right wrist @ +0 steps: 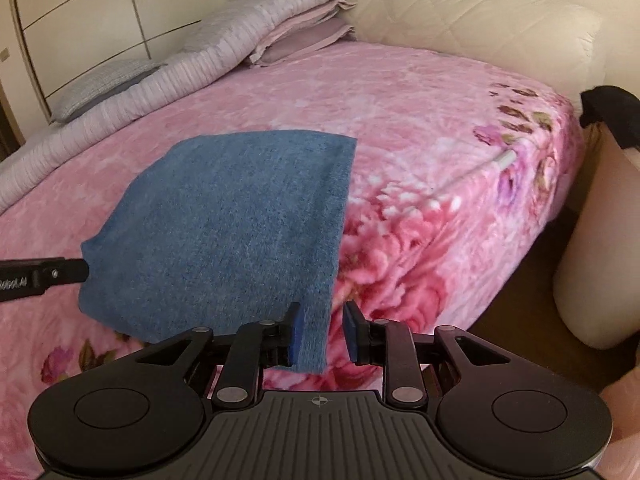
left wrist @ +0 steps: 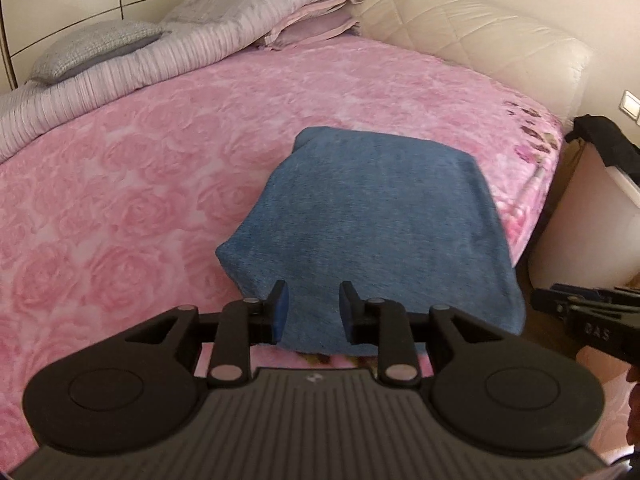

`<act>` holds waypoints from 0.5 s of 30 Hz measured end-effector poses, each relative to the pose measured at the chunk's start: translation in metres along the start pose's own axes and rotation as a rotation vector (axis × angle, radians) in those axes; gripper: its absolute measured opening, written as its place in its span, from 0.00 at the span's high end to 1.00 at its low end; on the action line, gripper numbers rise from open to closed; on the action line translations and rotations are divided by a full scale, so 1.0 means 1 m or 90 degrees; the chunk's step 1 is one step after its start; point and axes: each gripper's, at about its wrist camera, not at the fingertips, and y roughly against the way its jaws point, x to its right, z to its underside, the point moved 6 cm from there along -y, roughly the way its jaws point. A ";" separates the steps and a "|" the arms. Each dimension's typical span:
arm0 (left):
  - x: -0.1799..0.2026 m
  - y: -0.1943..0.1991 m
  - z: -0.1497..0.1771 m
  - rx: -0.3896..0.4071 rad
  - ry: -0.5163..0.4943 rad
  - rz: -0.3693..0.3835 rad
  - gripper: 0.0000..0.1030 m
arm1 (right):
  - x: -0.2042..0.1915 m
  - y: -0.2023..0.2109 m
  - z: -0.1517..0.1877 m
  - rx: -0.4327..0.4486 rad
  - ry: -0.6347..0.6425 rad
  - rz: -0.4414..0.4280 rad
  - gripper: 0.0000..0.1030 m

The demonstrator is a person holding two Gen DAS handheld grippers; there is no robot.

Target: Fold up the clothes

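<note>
Left wrist view
Cloth: 1 blue cloth (left wrist: 372, 224), folded, lying on the pink blanket (left wrist: 140, 184) near the bed's near edge.
Left gripper (left wrist: 313, 308): jaws parted, pads clear of the fabric; the cloth's near edge shows in the gap between them, nothing pinched.
Right gripper (left wrist: 576, 312): 1 black tip at the right edge, just beside the cloth's near right corner; its jaws cannot be read here.
Bedding: 1 grey pillow (left wrist: 96, 48), 1 ribbed quilt (left wrist: 120, 76) along the far side, 1 stack of folded lilac covers (left wrist: 288, 4).
Headboard (left wrist: 480, 36): 1, cream, quilted.

Right wrist view
Cloth (right wrist: 224, 224): same 1 piece, its right edge hanging down between the 2 fingers.
Right gripper (right wrist: 322, 332): jaws apart; the left pad touches the cloth's edge, the right pad stands clear of it, so no grip.
Left gripper (right wrist: 40, 276): 1 black finger coming in from the left, its tip at the cloth's left corner.
Blanket (right wrist: 420, 128): 1, pink, rose print, with darker flowers at the near corner.
</note>
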 end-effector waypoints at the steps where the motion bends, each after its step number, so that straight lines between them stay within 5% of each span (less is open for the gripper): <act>1: 0.002 0.004 0.001 0.002 -0.002 0.002 0.77 | -0.001 0.004 0.000 0.004 -0.001 0.002 0.75; 15: 0.010 0.048 0.024 0.021 -0.011 0.016 0.71 | -0.005 0.057 0.009 0.034 -0.010 0.048 0.70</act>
